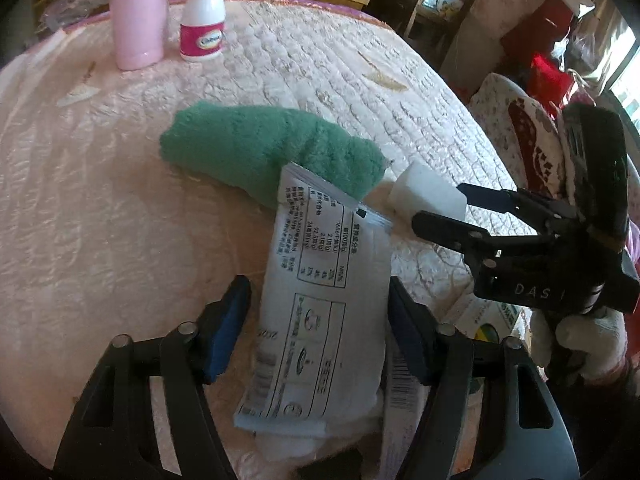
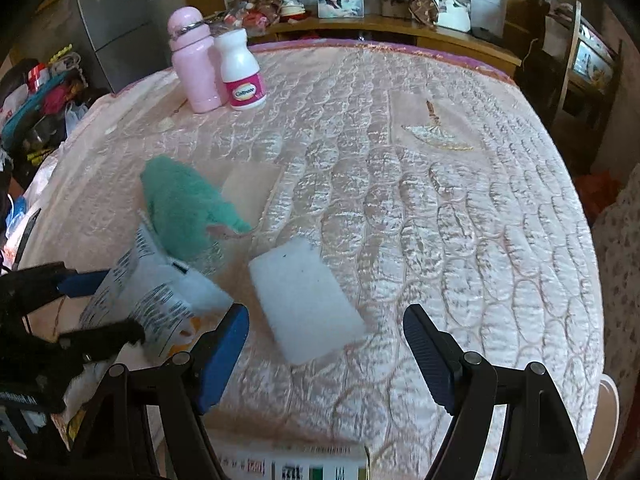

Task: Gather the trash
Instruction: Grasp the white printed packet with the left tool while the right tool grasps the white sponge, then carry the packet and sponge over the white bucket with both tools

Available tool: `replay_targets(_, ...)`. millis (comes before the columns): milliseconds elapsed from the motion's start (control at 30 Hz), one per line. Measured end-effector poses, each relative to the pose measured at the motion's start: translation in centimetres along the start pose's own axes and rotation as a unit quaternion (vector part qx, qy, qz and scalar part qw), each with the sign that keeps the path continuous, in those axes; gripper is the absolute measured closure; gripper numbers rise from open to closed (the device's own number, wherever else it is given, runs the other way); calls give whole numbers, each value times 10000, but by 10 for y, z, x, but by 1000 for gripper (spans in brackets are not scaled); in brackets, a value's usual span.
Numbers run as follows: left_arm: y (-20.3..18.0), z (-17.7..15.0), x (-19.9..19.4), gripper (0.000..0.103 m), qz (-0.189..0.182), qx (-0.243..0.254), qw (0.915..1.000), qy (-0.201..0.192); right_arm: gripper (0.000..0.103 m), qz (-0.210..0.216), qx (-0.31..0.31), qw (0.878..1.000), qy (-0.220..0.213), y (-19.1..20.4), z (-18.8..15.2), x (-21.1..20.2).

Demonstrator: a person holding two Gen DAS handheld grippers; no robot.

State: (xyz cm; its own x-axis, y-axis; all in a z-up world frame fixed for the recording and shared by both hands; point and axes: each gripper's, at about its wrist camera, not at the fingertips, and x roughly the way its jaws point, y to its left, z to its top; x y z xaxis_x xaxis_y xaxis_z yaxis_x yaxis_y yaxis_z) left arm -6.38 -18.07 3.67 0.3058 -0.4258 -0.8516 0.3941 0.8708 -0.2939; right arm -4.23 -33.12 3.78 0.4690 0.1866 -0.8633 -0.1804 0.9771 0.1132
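Trash on the pink quilted bedcover (image 2: pixel 440 184) consists of a white printed wrapper (image 1: pixel 320 312) and, beside it, a white foam block (image 2: pixel 304 300).

Left gripper (image 1: pixel 320 320): jaws partly open, straddling the wrapper. The right-hand pad appears to meet the wrapper's edge; the left-hand blue pad (image 1: pixel 224 332) stands clear of it, with bedcover showing in the gap. The wrapper is therefore between the fingers but not pinched. In the right wrist view the same gripper (image 2: pixel 100 308) shows at the left, its tips on either side of the wrapper (image 2: pixel 152 296).

Right gripper (image 2: pixel 326 356): jaws wide apart, holding nothing. It hangs over the near end of the foam block, which lies flat and reaches partly into the gap without touching either pad. From the left wrist view its black fingers (image 1: pixel 440 210) frame the block (image 1: pixel 428 194), and a white-gloved hand (image 1: pixel 580 332) grips the handle.

Materials: the wrapper is thin, crinkled film, flat and oblong, printed with a black table and barcodes. The block is a matte, rectangular slab with soft edges. A green fleecy cloth (image 1: pixel 260 152), rolled into a plump sausage shape, lies touching the wrapper's far end. The bedcover is glossy, stitched in scalloped rows.

Standing upright together at the far side: a smooth pink bottle (image 2: pixel 196 64) and a white pill bottle (image 2: pixel 242 72) with a magenta label.
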Motion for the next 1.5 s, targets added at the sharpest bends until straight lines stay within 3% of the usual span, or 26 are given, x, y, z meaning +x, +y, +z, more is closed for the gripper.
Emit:
replay_targets(67,0,0,-1,50,-53,-8,10000,6,29,67,36,10000,45,0,0,4)
replay_targets(133,0,-1,-7,51,-28,-22,10000,-92,57,101,59,9999,28,1,0,5)
replay_targets(233,5,-2,-25,51,13,-83,9995,-308,62,210,129,9997,-93,1,-3,-2)
replay_targets(500,8,4,-69,51,286,-93,9965,-784,63,356,188,9976,-567,5,-12,-51)
replay_targets(733,-27,1,-84,51,297,159,9941,-1032,62,260,158,9959,-851,10,-29,-91)
replay_targets(1500,-134,1,-81,51,373,777,9865,-1392,62,-259,658,9855,-1541,-46,-78,-174)
